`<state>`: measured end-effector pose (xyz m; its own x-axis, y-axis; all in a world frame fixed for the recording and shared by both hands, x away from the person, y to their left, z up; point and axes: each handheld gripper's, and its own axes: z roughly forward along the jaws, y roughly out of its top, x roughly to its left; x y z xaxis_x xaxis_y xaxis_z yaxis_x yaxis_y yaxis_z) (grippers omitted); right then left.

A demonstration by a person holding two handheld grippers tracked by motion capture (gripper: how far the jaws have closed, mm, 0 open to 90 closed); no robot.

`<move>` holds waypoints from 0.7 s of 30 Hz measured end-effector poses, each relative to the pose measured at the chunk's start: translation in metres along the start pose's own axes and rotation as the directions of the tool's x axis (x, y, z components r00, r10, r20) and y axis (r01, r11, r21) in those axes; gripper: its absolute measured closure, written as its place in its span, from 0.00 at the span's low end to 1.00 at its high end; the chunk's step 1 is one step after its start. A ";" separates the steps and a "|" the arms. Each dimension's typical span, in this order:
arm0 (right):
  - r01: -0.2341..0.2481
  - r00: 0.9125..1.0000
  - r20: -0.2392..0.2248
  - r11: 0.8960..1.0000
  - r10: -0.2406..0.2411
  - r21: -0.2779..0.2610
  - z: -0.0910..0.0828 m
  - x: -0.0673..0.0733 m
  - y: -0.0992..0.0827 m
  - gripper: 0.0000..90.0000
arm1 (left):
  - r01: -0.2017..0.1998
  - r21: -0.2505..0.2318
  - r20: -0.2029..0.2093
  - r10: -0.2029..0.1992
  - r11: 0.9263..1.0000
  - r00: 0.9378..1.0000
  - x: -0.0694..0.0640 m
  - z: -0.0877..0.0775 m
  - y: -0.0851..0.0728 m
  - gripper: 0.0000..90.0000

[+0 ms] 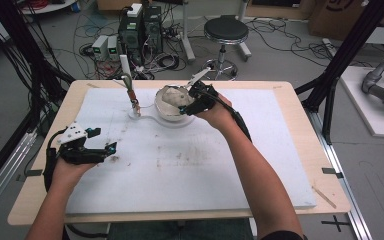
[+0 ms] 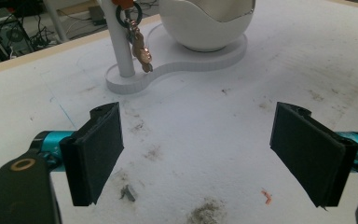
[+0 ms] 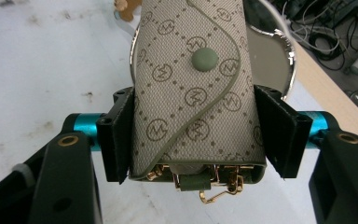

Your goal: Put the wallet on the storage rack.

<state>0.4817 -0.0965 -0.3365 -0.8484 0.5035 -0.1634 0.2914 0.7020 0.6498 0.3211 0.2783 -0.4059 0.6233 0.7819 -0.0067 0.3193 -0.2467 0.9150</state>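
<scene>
At a white foam-covered table (image 1: 190,170), a person's right gripper (image 3: 193,135) is clamping a beige monogrammed wallet (image 3: 193,93) between its jaws, holding it over the rim of a white bowl (image 1: 172,107) that is sitting on a white stand (image 2: 168,60). A keyring with copper charms (image 2: 137,44) is hanging on the stand's post, just beside the bowl. Well away from the bowl, the left gripper (image 2: 198,149) is resting on the foam, jaws spread wide with nothing between them.
</scene>
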 end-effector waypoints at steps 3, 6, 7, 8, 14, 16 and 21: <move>0.003 1.000 -0.005 1.000 -0.003 0.023 0.011 0.002 0.002 0.40 | 0.000 0.001 -0.002 0.000 1.000 1.000 0.001 -0.001 -0.001 0.19; 0.006 1.000 -0.001 1.000 -0.006 0.030 0.015 0.003 0.004 0.40 | 0.003 0.001 -0.004 -0.003 1.000 1.000 0.002 -0.001 -0.001 0.19; 0.008 1.000 0.000 0.999 -0.008 0.032 0.018 0.003 0.006 0.40 | 0.003 0.002 -0.004 -0.003 1.000 1.000 0.002 -0.001 -0.001 0.19; 0.008 1.000 0.000 0.999 -0.008 0.032 0.018 0.003 0.006 0.40 | 0.003 0.002 -0.004 -0.003 1.000 1.000 0.002 -0.001 -0.001 0.19; 0.005 1.000 0.016 0.998 -0.006 0.064 0.029 0.004 0.009 0.40 | 0.001 0.003 -0.003 -0.001 1.000 1.000 0.002 -0.001 -0.002 0.19; 0.005 1.000 0.022 0.997 -0.006 0.071 0.032 0.003 0.010 0.40 | 0.006 0.001 -0.004 -0.006 1.000 1.000 0.002 -0.001 -0.002 0.19; -0.023 0.999 0.048 0.997 0.019 0.078 0.037 0.001 0.012 0.39 | 0.004 0.008 -0.004 -0.004 1.000 1.000 0.002 -0.001 -0.003 0.19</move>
<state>0.5005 -0.0693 -0.3565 -0.8204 0.5404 -0.1866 0.3441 0.7274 0.5937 0.3204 0.2814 -0.4080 0.6192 0.7852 -0.0082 0.3269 -0.2482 0.9119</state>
